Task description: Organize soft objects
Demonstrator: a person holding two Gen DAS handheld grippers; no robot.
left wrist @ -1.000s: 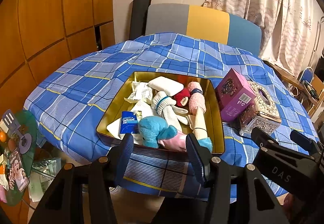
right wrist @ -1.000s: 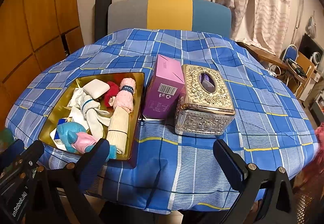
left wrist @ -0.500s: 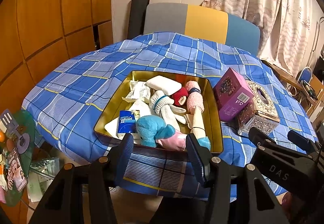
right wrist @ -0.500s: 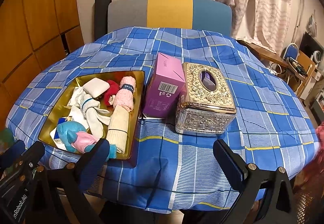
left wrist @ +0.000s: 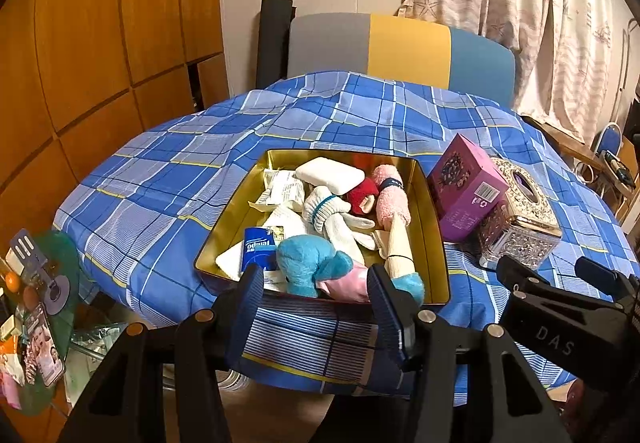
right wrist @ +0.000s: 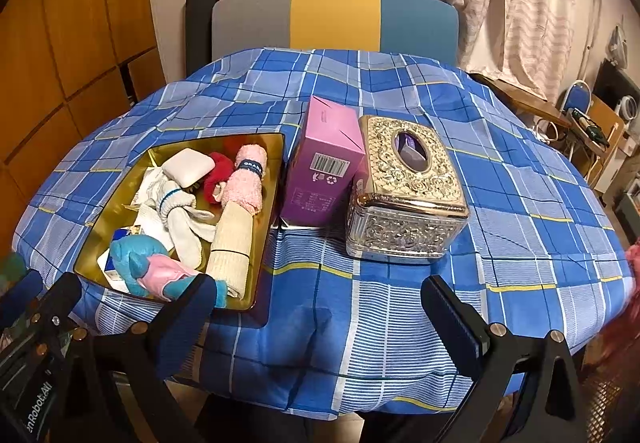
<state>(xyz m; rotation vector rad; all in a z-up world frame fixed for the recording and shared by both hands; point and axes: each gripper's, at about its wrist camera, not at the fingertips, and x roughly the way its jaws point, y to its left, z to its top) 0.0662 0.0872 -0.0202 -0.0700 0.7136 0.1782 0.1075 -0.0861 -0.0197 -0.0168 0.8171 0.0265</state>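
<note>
Soft objects [left wrist: 340, 227] untouched; both grippers wide, empty

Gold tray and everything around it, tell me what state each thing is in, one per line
Gold tray: lidless, heaped with soft items.
Purple box: closed, upright.
Ornate tissue box: lid on.
Blue plush toy: lying in tray's near end.
Left gripper: open, empty.
Right gripper: open, empty.

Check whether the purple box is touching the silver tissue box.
Touching. In the right wrist view the purple box stands pressed against the left side of the silver tissue box, with no tablecloth visible between them along their shared edge.
</note>
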